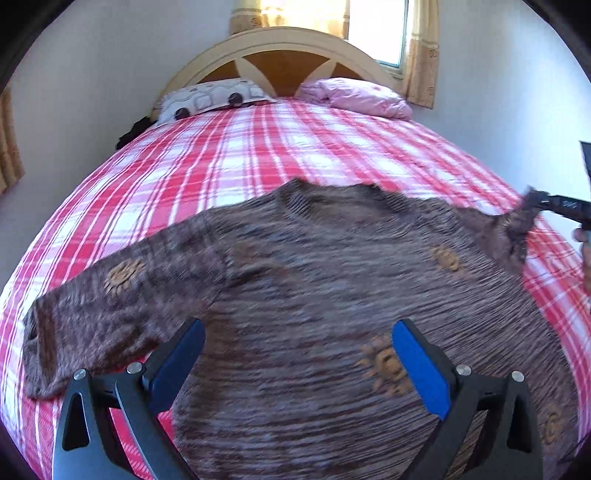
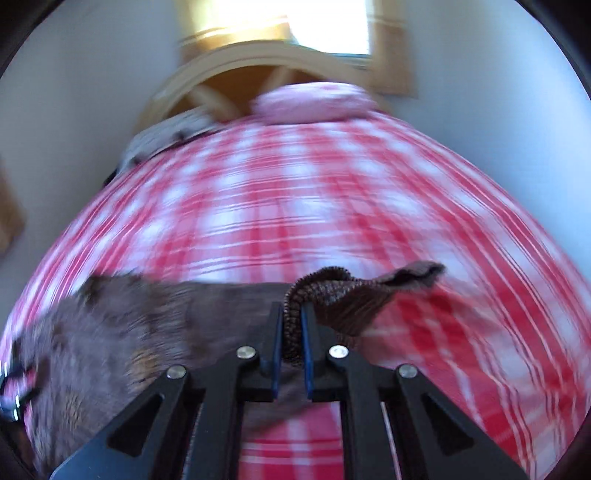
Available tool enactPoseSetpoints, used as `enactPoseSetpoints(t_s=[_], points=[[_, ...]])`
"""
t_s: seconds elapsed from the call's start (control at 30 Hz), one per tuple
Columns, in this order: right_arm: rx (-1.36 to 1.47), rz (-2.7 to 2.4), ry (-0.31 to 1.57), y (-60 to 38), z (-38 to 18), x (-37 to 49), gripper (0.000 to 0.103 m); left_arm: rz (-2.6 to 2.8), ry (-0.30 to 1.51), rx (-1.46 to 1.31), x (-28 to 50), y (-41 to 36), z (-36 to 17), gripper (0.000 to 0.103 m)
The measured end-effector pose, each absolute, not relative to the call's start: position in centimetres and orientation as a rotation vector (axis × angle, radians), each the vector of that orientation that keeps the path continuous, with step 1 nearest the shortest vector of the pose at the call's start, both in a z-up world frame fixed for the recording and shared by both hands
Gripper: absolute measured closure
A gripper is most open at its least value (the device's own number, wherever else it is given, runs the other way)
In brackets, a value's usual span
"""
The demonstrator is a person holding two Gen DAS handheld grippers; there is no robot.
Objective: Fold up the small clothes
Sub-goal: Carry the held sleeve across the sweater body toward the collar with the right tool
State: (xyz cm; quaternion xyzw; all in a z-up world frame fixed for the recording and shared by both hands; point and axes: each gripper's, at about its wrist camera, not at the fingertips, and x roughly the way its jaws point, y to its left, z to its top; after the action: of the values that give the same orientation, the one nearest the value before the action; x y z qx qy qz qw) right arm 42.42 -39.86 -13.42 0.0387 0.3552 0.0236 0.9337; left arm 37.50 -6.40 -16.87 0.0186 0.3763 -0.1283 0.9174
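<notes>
We see a small brown knitted sweater (image 1: pixel 314 280) with orange sun-like motifs spread across the near half of a bed, its body lying flat on the red-and-white plaid bedspread (image 1: pixel 258 147) and one sleeve (image 1: pixel 103 295) stretched out toward the bed's left side. The other sleeve (image 2: pixel 332 295) is raised off the cover: in the right wrist view its ribbed cuff sits pinched between the two blue-padded fingers of our right gripper (image 2: pixel 292 321), which is clamped tight on it, the rest of that sleeve trailing off to the right above the plaid. From the left wrist view the same gripper (image 1: pixel 550 203) shows at the far right edge with the sleeve end bunched at its tip. Our left gripper (image 1: pixel 297 350) hovers over the sweater's lower body with its blue pads spread wide, nothing between them; we cannot tell whether the fingers touch the knit. The right wrist view is heavily blurred, so finer detail of the fabric there is lost. Farther out, at the head of the bed, a patterned pillow (image 1: pixel 210 98) lies on the left and a pink pillow (image 1: pixel 358 96) on the right, both against an arched cream and brown headboard (image 1: pixel 284 55). Behind it a bright window (image 1: pixel 373 29) with yellow curtains (image 1: pixel 421 59) is set in a pale wall.
</notes>
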Motion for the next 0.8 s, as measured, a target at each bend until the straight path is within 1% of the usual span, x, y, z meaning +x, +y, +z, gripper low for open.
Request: enactPoseSetpoints(t_s=[0.1,0.13,0.17,0.2,0.23,0.37,0.47,0.6,0.7,0.73,0.77,0.8], points=[[0.011,0.202,0.823,-35.1,-16.0,43.7,0.088,-0.319,0.781,0.042,37.9,-8.0,-16.4,0.001],[0.047,0.258,0.856,-34.6,-16.9,43.9,0.084,-0.346,0.791,0.044,38.1,-8.7,-16.3,0.001],[0.095,0.309,0.866,-34.8,-17.5,44.0,0.06,-0.381,0.801,0.047,38.3,-9.6,-16.3,0.001],[0.171,0.351,0.841,-35.8,-18.0,43.8,0.044,-0.408,0.81,0.052,38.5,-10.4,-16.3,0.001],[0.213,0.358,0.814,-36.5,-18.1,43.4,0.024,-0.436,0.822,0.053,38.7,-11.3,-16.4,0.001],[0.439,0.287,0.695,-44.2,-19.3,41.6,0.023,-0.522,0.837,0.067,39.5,-15.4,-16.4,0.001],[0.497,0.212,0.658,-47.6,-20.7,40.8,0.021,-0.555,0.842,0.066,41.2,-19.1,-16.4,0.001],[0.532,0.247,0.612,-48.1,-21.6,40.6,0.021,-0.554,0.908,0.013,45.3,-23.0,-17.7,0.002],[0.525,0.264,0.596,-48.1,-22.5,40.9,0.021,-0.553,0.995,-0.027,47.7,-24.9,-19.3,0.015],[0.533,0.264,0.609,-48.2,-22.9,40.2,0.021,-0.566,1.02,-0.039,48.1,-25.7,-19.7,0.027],[0.546,0.268,0.6,-48.4,-22.8,40.1,0.021,-0.575,1.051,-0.055,48.4,-26.4,-20.1,0.036],[0.561,0.276,0.571,-48.7,-22.6,39.8,0.021,-0.573,1.079,-0.068,48.7,-26.8,-20.6,0.036]])
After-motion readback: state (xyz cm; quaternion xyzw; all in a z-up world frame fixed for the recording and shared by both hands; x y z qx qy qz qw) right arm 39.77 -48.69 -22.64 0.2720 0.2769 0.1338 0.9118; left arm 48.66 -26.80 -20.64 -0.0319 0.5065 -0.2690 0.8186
